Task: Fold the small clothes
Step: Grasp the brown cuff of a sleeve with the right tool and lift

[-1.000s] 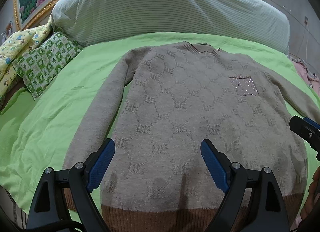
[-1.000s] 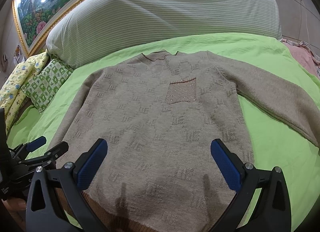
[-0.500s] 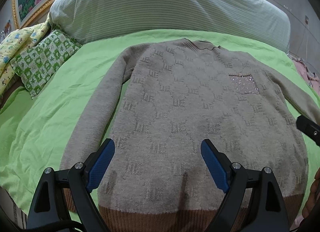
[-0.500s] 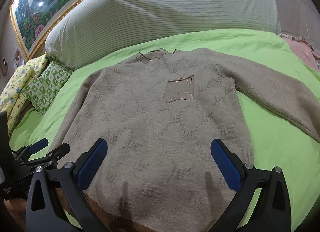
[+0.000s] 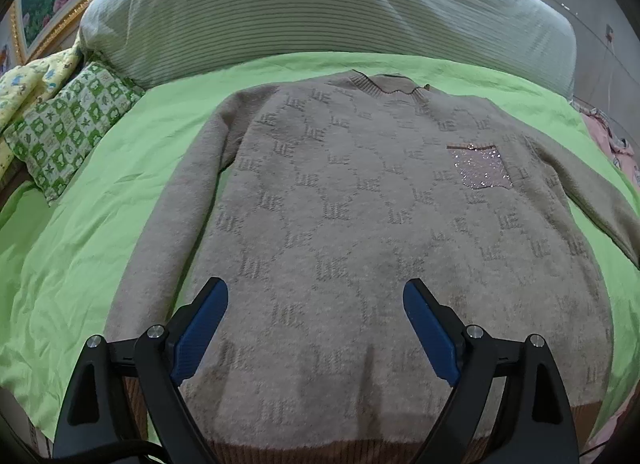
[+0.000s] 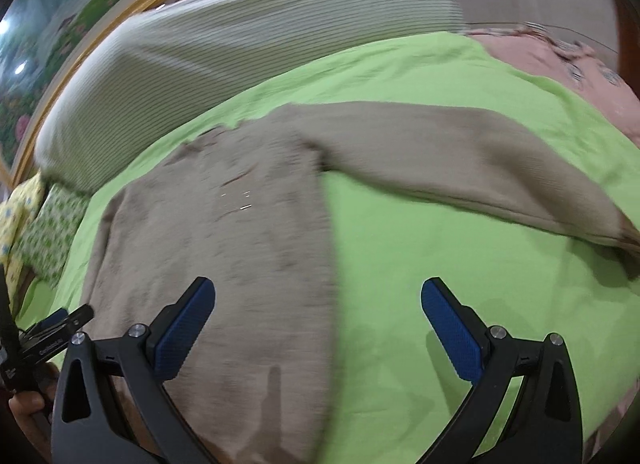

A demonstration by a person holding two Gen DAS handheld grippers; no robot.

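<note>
Left wrist view had hardly altered from half a second before: the left gripper (image 5: pixel 315 318), its blue-padded fingers (image 5: pixel 200 320) spread apart and holding nothing, hovered above the lower body of the beige knitted sweater with a sparkly chest pocket (image 5: pixel 360 216), which lay flat, front up, on the lime-green bed sheet (image 5: pixel 80 248). Its left sleeve (image 5: pixel 168 224) ran down close along the body, with a wide strip of bare sheet beyond it out to the green-and-white patterned pillow (image 5: pixel 68 132).

The right wrist view had changed. The right gripper (image 6: pixel 318 318), also spread apart and empty, had swung away to the right, blurring the picture, and straddled the sweater's right side edge (image 6: pixel 326 248) with open sheet under its right finger. The right sleeve (image 6: pixel 480 172) stretched far out sideways, its cuff near the frame's right edge, beside pink bedding (image 6: pixel 560 64).

That swing probably meant the outstretched sleeve was the first fold target. There was free sheet between sleeve and body for carrying it across; the bed's right edge looked close.
</note>
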